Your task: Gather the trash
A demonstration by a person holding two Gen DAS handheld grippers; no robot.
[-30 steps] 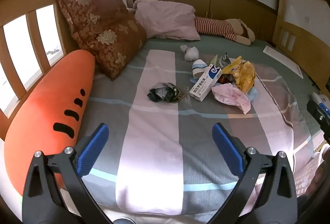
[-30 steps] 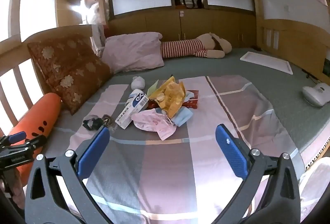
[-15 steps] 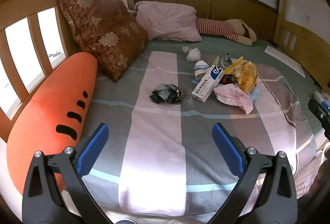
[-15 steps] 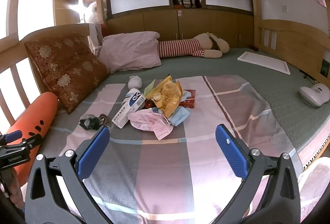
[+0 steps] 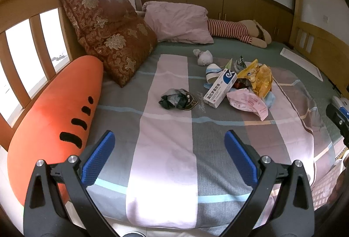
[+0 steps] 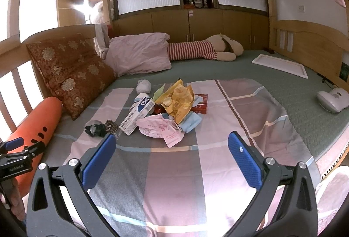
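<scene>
Hovering over the near end of the bed, the left claw and right claw both gape wide, holding nothing. Trash lies mid-bed, well ahead: a white box, pink wrapper, yellow bag, with a dark wad just left.

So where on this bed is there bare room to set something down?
The near blanket, between both open hand-held grippers and the trash pile, is bare. So is the green mattress between the white tray and the striped plush. Mid-bed is crowded from the dark wad to the pile.
</scene>
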